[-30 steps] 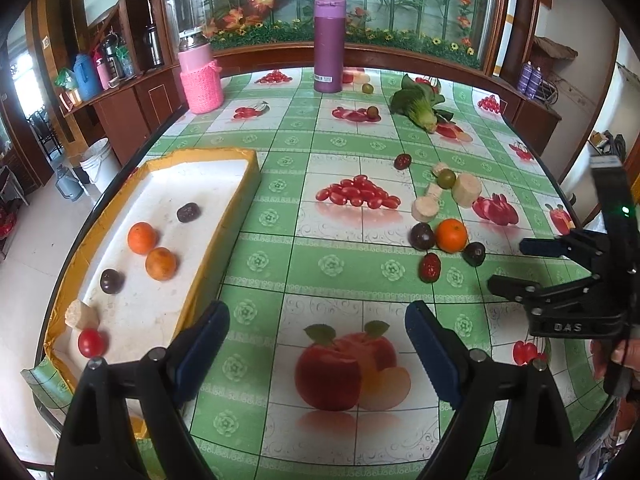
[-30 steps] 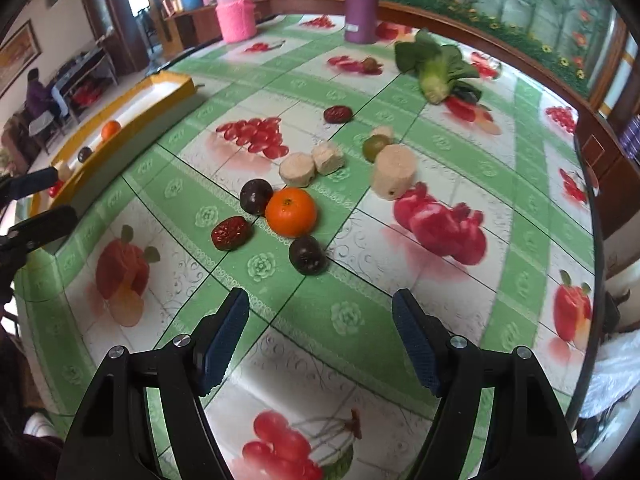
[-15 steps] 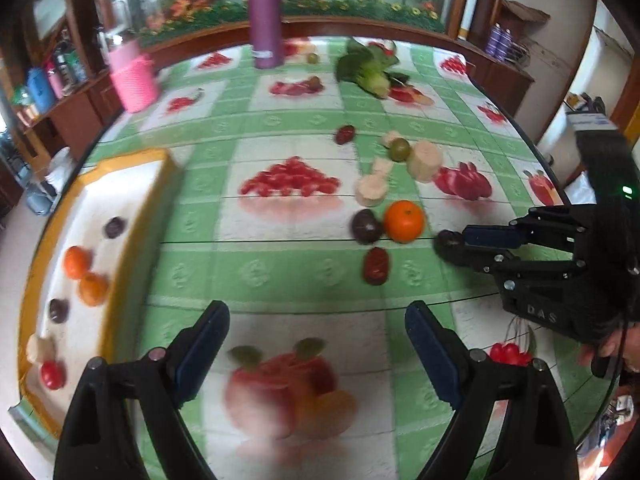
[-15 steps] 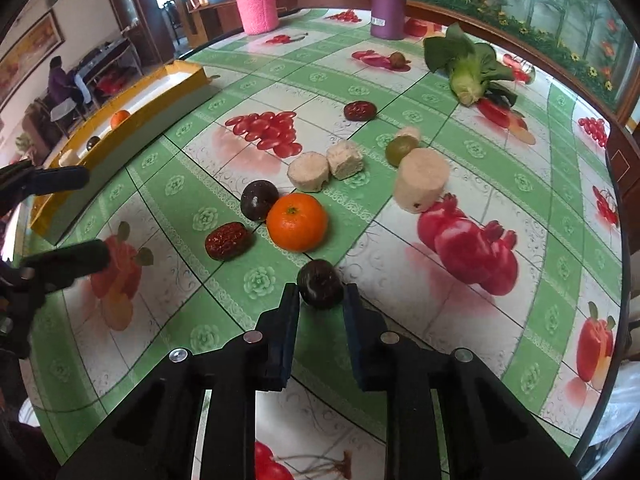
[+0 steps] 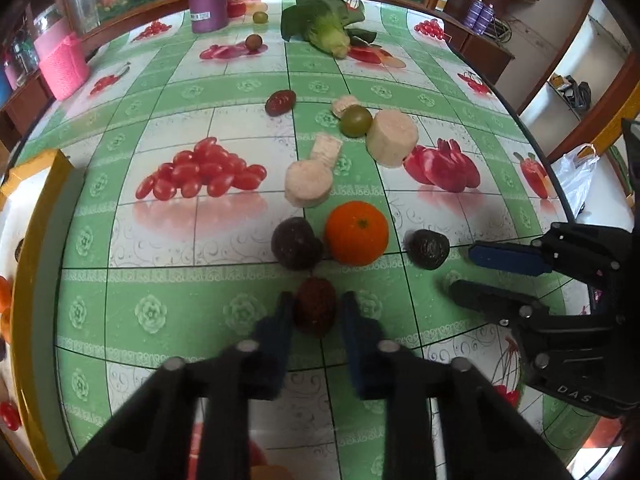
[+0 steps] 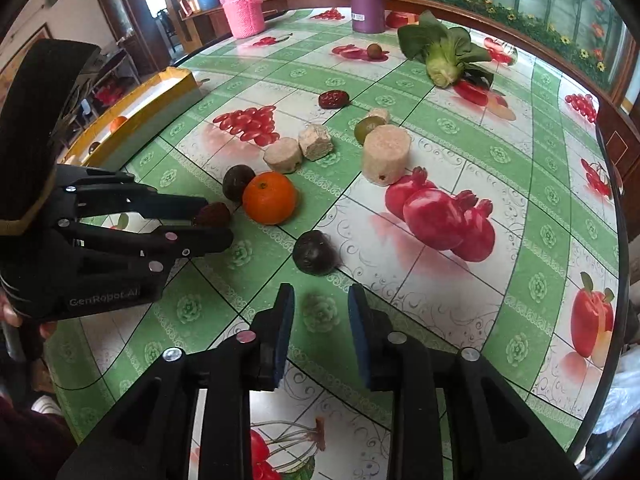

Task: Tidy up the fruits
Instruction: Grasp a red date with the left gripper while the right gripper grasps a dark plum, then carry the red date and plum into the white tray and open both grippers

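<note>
Left gripper (image 5: 316,312) in your hand has clamped its 2 pads onto the red date (image 5: 315,310), at 6 o'clock from the orange (image 5: 357,232). Your right gripper (image 6: 320,312), jaws just easing apart and holding nothing, sits at 6 o'clock of the dark plum (image 6: 314,252) on the table (image 6: 500,152).

"DAS" marks the right tool (image 5: 460,268); "GenRopoLAI" marks the left tool (image 6: 216,222).
</note>
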`<act>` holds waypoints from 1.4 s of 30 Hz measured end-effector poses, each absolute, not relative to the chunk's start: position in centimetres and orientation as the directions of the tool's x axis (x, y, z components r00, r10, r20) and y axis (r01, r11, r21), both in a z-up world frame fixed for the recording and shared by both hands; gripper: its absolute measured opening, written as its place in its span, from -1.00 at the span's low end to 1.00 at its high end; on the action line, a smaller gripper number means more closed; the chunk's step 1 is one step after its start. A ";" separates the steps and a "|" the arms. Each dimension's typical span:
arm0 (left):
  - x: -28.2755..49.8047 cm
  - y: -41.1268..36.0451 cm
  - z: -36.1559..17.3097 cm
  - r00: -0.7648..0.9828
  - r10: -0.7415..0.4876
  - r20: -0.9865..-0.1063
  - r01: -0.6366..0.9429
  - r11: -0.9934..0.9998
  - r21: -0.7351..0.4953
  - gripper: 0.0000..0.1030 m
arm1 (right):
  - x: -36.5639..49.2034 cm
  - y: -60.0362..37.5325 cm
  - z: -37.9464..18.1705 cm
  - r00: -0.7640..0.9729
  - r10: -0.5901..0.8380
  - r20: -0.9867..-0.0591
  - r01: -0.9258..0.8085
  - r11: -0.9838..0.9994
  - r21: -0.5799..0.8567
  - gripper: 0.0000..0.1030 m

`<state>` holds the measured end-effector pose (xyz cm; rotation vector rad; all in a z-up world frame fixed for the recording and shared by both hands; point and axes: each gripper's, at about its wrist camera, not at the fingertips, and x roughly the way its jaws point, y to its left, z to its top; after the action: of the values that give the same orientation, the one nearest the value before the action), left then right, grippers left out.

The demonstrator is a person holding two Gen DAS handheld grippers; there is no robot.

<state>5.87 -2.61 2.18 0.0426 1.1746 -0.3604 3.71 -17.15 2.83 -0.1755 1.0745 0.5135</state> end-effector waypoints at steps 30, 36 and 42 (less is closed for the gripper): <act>2.0 4.1 4.2 0.379 -0.340 -0.861 0.252 0.933 -0.257 -0.55 | 4.6 -15.3 4.3 0.476 0.217 -0.852 -0.442 0.897 -0.018 -0.56; 0.8 5.4 5.5 0.401 -0.364 -0.841 0.259 0.925 -0.277 -0.55 | 2.3 -14.9 7.3 0.522 0.236 -0.820 -0.460 0.887 -0.037 -0.56; -0.2 7.6 7.1 0.432 -0.384 -0.816 0.246 0.921 -0.303 -0.55 | 1.2 -13.0 8.6 0.518 0.260 -0.814 -0.490 0.871 -0.033 -0.56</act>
<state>-0.18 7.64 7.06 -0.1455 1.0541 -0.3943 1.18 -12.97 8.58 -0.2735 0.9225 0.4568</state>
